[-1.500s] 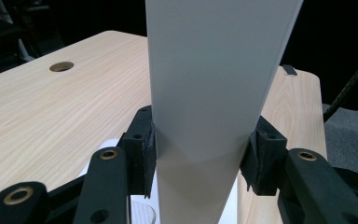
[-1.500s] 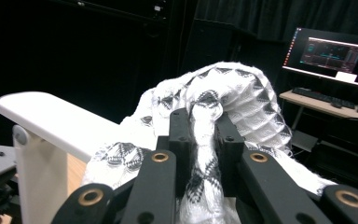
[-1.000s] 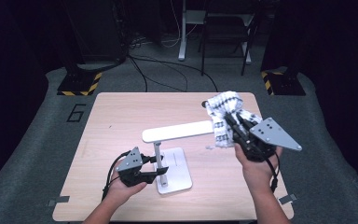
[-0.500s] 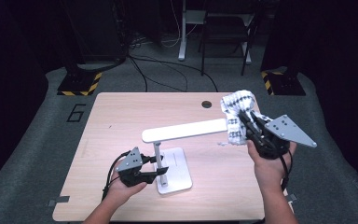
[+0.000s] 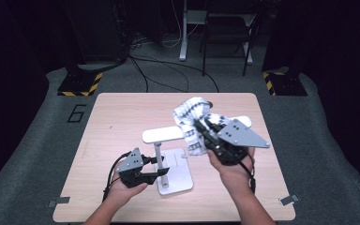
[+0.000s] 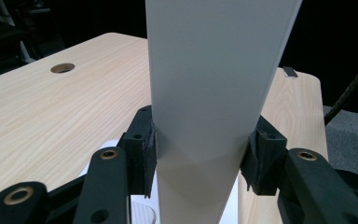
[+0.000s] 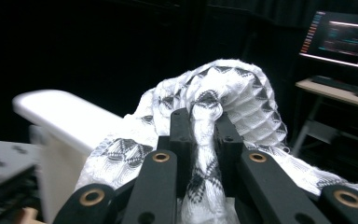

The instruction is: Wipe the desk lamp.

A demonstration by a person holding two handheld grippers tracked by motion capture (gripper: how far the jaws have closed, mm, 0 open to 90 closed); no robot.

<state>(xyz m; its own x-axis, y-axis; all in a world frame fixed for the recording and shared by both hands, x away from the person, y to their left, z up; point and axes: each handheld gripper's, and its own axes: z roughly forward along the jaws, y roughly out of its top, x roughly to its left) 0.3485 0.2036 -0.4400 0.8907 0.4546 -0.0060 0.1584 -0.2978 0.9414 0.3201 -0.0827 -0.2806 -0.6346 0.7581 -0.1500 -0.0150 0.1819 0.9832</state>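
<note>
My left gripper (image 5: pixel 161 172) sits low in the lower-left of the high view, jaws clamped on the lamp post (image 5: pixel 159 157) just above the base (image 5: pixel 180 180). That's deliberate: gripping low pins the lamp so it can't tip or swivel while I wipe. In the left gripper view the post (image 6: pixel 209 93) runs up the centre of frame with both pads pressed flat against its sides, so that grip looks solid. My right gripper (image 5: pixel 201 129) is right of centre in the high view, jaws clenched on a bunched fold of the patterned cloth (image 5: pixel 190 119). The right gripper view shows the cloth (image 7: pixel 223 93) pinched between the jaws, the rest ballooning above them to make a soft pad. The cloth drapes over the lamp head (image 5: pixel 164 135), mid-frame, where the white bar (image 7: pixel 60 112) shows at left. The far end of the head pokes out right of the gripper plate.
</note>
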